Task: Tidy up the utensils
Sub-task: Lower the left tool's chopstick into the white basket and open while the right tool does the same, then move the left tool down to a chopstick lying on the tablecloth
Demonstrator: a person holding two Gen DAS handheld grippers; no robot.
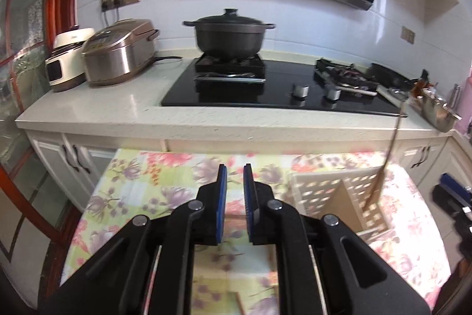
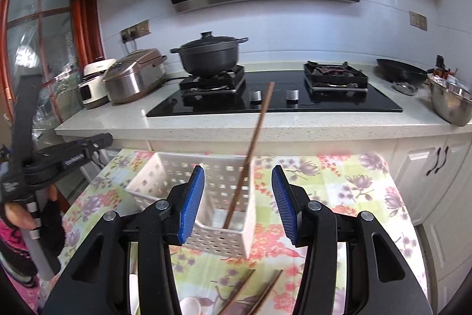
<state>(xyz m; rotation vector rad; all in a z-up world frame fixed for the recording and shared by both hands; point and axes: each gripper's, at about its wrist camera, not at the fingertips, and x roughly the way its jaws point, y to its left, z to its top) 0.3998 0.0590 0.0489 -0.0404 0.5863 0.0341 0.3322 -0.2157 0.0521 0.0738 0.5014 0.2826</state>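
A white perforated basket [image 2: 218,194] with compartments stands on the flowered tablecloth [image 2: 339,191]. One brown chopstick [image 2: 250,149] stands in its near-right compartment and leans toward the hob. My right gripper [image 2: 237,170] hangs just in front of the basket, jaws wide apart and touching nothing. Two more chopsticks [image 2: 253,294] and white spoon-like pieces [image 2: 191,306] lie on the cloth below it. My left gripper [image 1: 235,167] hovers over the cloth left of the basket [image 1: 330,197], blue pads a narrow gap apart with nothing between them. The leaning chopstick [image 1: 383,167] shows there too.
Behind the table runs a pale counter [image 2: 265,126] with a black hob [image 2: 324,102], a black lidded pot [image 2: 211,55], two rice cookers [image 2: 132,76], a wok [image 2: 401,70] and a steel bowl [image 2: 451,102]. A gloved hand [image 2: 50,217] holds the left gripper [image 2: 103,139].
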